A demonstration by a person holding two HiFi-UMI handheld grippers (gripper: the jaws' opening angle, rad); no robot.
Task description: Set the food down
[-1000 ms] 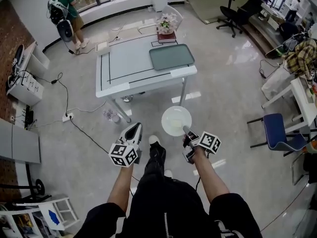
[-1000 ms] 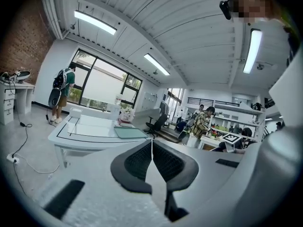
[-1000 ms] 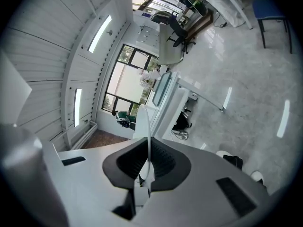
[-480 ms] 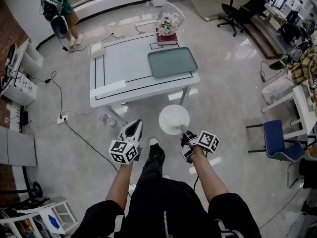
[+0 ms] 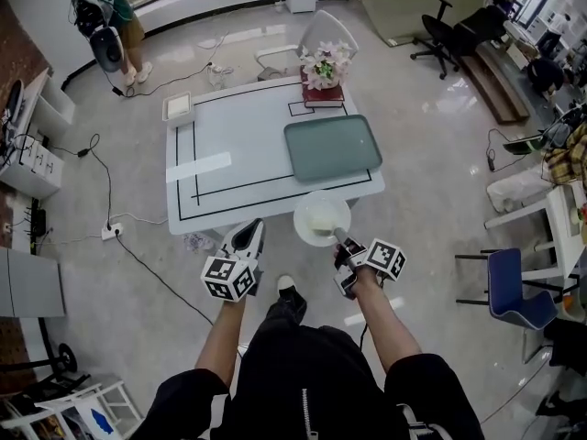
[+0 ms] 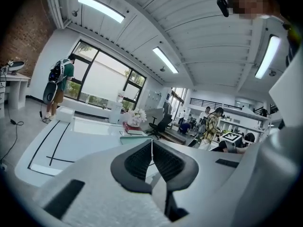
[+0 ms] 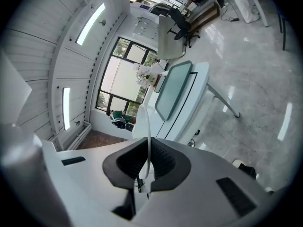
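A round white plate point(image 5: 322, 218) hangs level in front of me, its far rim over the near edge of the white table point(image 5: 229, 168). What lies on it is too pale to make out. My right gripper point(image 5: 341, 243) is shut on the plate's near rim. In the right gripper view the plate point(image 7: 147, 122) shows edge-on, pinched between the dark pads point(image 7: 163, 162). My left gripper point(image 5: 246, 238) is shut with nothing in it, left of the plate and level with it. Its pads point(image 6: 139, 160) meet in the left gripper view.
A green tray point(image 5: 332, 148) lies on the table's right half. A flower pot point(image 5: 325, 64) on books stands at the far edge, a small white box point(image 5: 178, 107) at the far left corner. A white chair point(image 5: 316, 37) is behind the table, a blue chair point(image 5: 518, 282) to my right, cables point(image 5: 110, 227) on the left floor.
The table has come nearer in the head view, and the plate's far rim now overlaps its near edge. Both grippers hold the same pose and grip.
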